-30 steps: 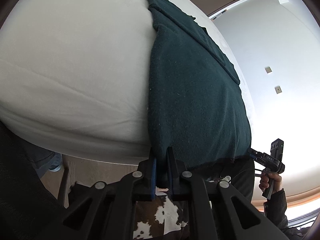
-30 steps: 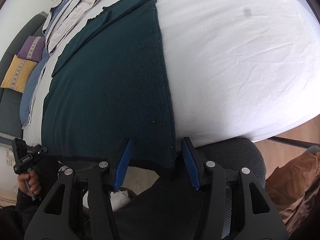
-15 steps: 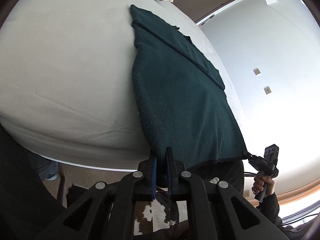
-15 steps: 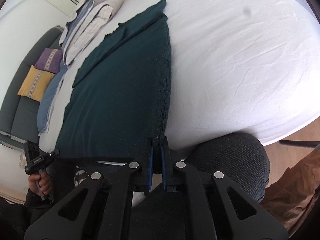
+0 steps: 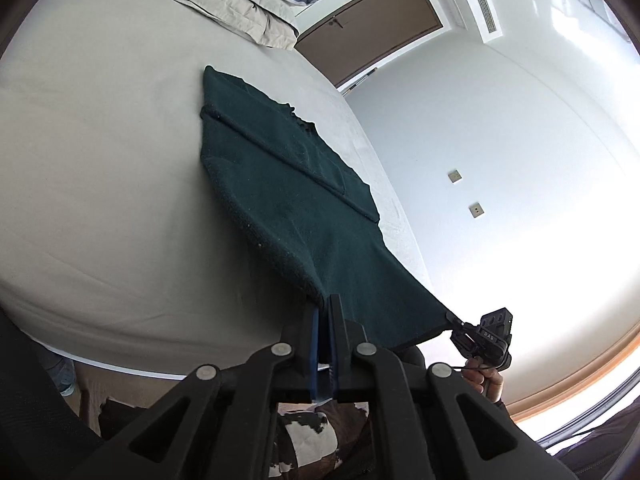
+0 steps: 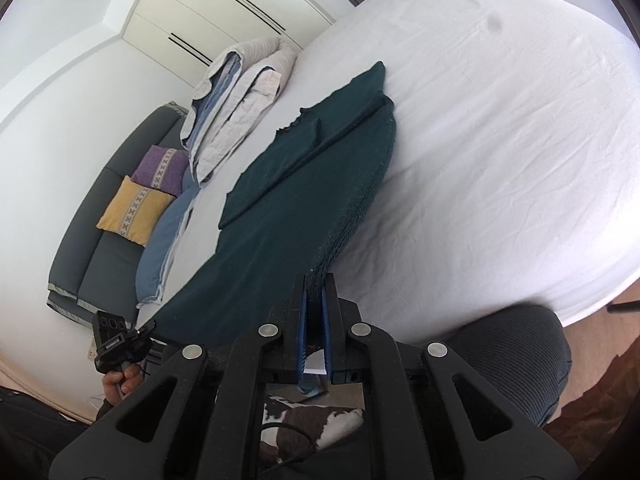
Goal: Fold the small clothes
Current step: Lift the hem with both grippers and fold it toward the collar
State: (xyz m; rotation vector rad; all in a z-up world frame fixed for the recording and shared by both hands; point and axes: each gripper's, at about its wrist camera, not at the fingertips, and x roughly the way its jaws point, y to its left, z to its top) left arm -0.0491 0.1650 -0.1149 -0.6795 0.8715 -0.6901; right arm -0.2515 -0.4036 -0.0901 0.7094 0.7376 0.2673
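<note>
Over the white bed, dark green garment's near hem corners pinched taut by left claw and right claw.

Left gripper: jaws clamped on dark green garment corner, raised.
Right gripper: jaws pinched on opposite corner, level alongside.

"DAS" on the right gripper body.
</note>
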